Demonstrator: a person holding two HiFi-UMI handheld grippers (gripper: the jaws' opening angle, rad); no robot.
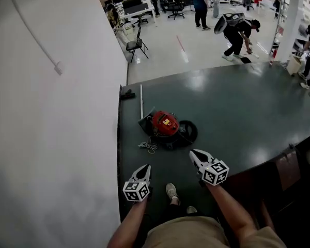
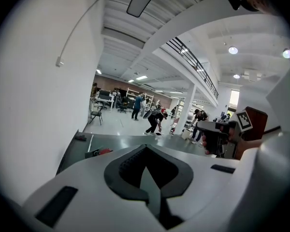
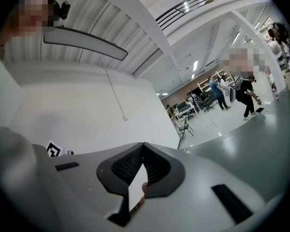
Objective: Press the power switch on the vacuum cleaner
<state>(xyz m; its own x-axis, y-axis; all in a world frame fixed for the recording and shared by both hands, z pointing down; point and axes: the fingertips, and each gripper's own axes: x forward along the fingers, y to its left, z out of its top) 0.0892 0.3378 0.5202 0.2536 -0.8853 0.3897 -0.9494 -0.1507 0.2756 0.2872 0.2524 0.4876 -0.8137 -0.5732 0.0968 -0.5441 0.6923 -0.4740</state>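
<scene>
Head view: red vacuum cleaner (image 1: 164, 124) sat on the dark green floor (image 1: 237, 112), close to the white wall (image 1: 51, 138), black wheel on its rt side. Pale wand (image 1: 141, 101) lay on the floor behind it, along the wall edge. Loose cord (image 1: 147, 146) lay coiled just in front-left of the vac. Small black item (image 1: 127, 94) by the wall further back, can't ID.

L gripper (image 1: 146, 166) was held low near the wall, below-left of the vac, not touching it. L gripper view: jaw tips met, nothing between them; only a bit of the vac's red showed past the jaw body.

R gripper (image 1: 192, 152) was below-right of the vac, tips aimed toward it and near, but apart from it. R gripper view: jaws together too, empty, wall showing through the gap.

Both forearms reached in from the bottom. Person's shoe (image 1: 171, 191) stood on the green floor between the grippers.

Bkgd: black folding chair (image 1: 137, 44) on the light floor, one person bent over (image 1: 237, 32), others standing further back near desks.
</scene>
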